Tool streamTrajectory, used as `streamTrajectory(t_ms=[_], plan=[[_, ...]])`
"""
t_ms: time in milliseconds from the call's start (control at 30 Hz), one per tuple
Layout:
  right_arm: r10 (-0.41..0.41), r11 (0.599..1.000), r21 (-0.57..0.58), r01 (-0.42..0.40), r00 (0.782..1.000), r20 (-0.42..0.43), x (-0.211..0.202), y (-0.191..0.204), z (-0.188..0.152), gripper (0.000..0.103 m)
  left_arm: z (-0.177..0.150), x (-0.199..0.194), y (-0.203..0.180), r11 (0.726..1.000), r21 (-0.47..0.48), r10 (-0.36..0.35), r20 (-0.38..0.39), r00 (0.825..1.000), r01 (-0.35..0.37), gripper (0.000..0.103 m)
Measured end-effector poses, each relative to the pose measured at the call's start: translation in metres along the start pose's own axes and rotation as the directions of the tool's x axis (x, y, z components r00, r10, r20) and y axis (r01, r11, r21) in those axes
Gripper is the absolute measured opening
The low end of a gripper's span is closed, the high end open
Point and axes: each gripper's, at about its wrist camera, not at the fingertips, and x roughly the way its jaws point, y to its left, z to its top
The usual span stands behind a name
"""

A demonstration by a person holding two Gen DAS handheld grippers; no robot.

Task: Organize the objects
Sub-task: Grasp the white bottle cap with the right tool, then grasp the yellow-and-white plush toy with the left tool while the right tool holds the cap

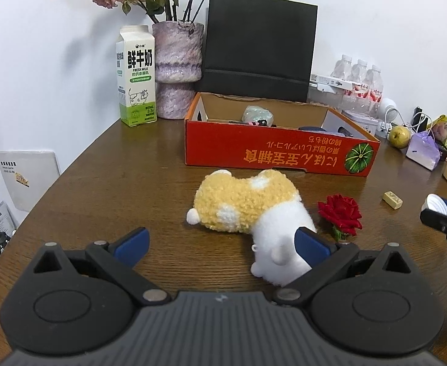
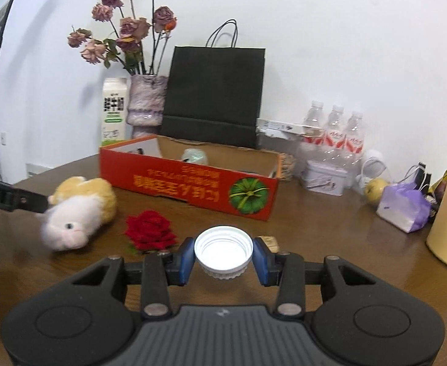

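Right gripper clamps a white ribbed bottle cap.

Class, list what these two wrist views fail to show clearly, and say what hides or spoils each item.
1. Contents of the red box: both views, near wall hides most.
2. Plush toy face: right wrist view blurred; left wrist view, left gripper finger covers part.
3. Small beige block: right wrist view, behind the right gripper holding the white cap.

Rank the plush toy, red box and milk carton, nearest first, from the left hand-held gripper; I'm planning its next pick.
From the left hand-held gripper, left wrist view:
1. Plush toy, at its right finger.
2. Red box, behind the toy.
3. Milk carton, back left, by the wall.
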Motion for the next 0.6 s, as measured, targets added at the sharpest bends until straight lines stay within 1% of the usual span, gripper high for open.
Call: streamTrajectory(t_ms=[133,333,433,500,600], plan=[[-0.006,1.000,0.008,0.006,1.000,-0.002,0.010,-0.014,0.002,0.039,0.003,0.006,-0.007,1.000,-0.013,-0.007,-0.011,1.000,0.007,0.103],[0.035,0.999,0.021,-0.035,0.999,-0.012,0.021,-0.022,0.004,0.039,0.013,0.020,-0.024,0.999,-0.036,-0.004,-0.021,1.000,0.004,0.103],[0.043,0.999,0.009,-0.043,0.999,-0.004,0.020,-0.019,0.004,0.039,0.016,0.036,-0.034,0.999,-0.030,0.014,-0.067,0.998,-0.016,0.103],[0.043,0.999,0.004,-0.043,0.999,-0.001,0.019,-0.018,0.004,0.039,0.017,0.049,-0.039,0.999,-0.035,0.024,-0.117,0.993,-0.028,0.103],[0.043,0.999,0.011,-0.043,0.999,-0.005,0.020,-0.020,0.005,0.039,0.017,0.066,-0.044,0.997,-0.057,0.045,-0.167,0.985,-0.055,0.103]])
